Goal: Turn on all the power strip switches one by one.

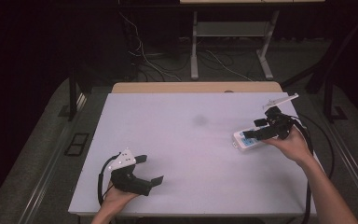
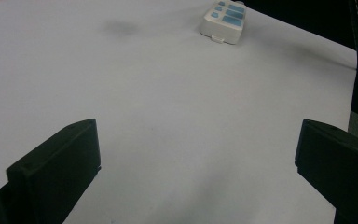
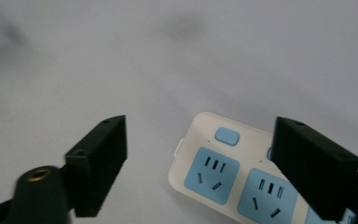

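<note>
A white power strip (image 1: pixel 247 140) with blue sockets lies on the white tabletop (image 1: pixel 186 149) at the right. My right gripper (image 1: pixel 255 129) hovers over its near end, jaws apart. In the right gripper view the strip (image 3: pixel 223 172) sits low between the jaws and off to the right. The right jaw overlaps it and the left jaw stands clear of it, so the gripper (image 3: pixel 200 128) is open. My left gripper (image 1: pixel 150 169) rests at the front left, open with nothing between its jaws (image 2: pixel 198 135). The strip (image 2: pixel 224 18) lies far off in that view.
A faint dark smudge (image 1: pixel 199 120) marks the middle of the tabletop. A wooden edge (image 1: pixel 196 87) runs along the far side. Behind it stand desk legs (image 1: pixel 194 46) and loose cables (image 1: pixel 144 56) on the floor. Cables trail from both grippers.
</note>
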{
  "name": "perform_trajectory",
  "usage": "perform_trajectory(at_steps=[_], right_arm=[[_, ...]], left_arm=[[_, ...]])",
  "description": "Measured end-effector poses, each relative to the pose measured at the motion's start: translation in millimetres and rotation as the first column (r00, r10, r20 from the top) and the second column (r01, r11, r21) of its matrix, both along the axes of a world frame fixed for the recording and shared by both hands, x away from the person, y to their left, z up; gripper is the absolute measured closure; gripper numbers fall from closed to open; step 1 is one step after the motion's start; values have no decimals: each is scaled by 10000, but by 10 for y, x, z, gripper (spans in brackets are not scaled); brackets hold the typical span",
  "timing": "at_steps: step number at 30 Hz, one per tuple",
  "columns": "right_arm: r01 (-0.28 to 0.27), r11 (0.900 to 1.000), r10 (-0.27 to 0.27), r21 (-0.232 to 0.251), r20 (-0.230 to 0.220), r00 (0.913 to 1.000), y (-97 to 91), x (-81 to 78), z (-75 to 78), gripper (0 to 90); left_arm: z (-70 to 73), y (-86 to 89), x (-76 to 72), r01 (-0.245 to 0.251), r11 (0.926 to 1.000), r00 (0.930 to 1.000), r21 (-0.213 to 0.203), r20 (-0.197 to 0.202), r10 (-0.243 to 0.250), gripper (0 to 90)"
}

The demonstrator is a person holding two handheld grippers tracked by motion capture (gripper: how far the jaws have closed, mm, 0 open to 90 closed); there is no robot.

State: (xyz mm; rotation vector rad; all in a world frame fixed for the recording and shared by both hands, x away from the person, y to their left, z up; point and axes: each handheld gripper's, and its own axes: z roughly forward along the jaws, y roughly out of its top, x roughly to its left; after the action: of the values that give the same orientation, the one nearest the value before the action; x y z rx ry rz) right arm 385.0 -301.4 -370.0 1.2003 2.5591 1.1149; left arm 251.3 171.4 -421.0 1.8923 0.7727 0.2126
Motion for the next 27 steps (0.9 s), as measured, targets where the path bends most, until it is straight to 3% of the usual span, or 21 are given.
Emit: perform_trajectory(at_steps=[2, 4, 5, 7, 10, 13, 14, 15, 20, 27], right_arm=[[29, 10000, -29, 20, -84, 10000, -9, 50, -17, 317], [73, 10000, -74, -10, -107, 9999, -7, 64, -24, 343], [95, 9999, -96, -102, -116, 9999, -4, 89, -33, 409], [103, 9999, -104, -93, -86, 9999, -2, 99, -38, 437], [150, 9999, -150, -37, -97, 9998, 8, 138, -56, 571], [114, 9999, -114, 12, -146, 9998, 10, 158, -69, 630], [81, 10000, -82, -38, -217, 9997, 13, 176, -80, 703], [81, 10000, -82, -38, -217, 9997, 13, 176, -80, 703], [-99, 9999, 97, -93, -279, 9996, 15, 223, -119, 871], [-43, 9999, 39, -144, -285, 9996, 7, 281, -172, 896]], left_arm=[[-2, 3, 2, 1, 10000, 10000, 2, -7, -1, 0], [-3, 8, 4, -1, 10000, 10000, 13, -9, 1, 0], [-2, 11, 4, -6, 10000, 10000, 16, -4, 6, 0], [0, 15, 3, -25, 10000, 10000, 27, 4, 25, 0], [0, 15, 2, -27, 10000, 10000, 34, 3, 27, 0], [1, 17, 2, -39, 10000, 10000, 7, 15, 39, 0], [1, 19, 2, -42, 10000, 10000, -3, 13, 42, 0], [1, 20, 2, -45, 10000, 10000, -6, 15, 45, 0], [-1, 24, 6, -53, 10000, 10000, -23, 7, 53, 0], [-4, 26, 8, -51, 10000, 10000, 0, 2, 51, 0]])
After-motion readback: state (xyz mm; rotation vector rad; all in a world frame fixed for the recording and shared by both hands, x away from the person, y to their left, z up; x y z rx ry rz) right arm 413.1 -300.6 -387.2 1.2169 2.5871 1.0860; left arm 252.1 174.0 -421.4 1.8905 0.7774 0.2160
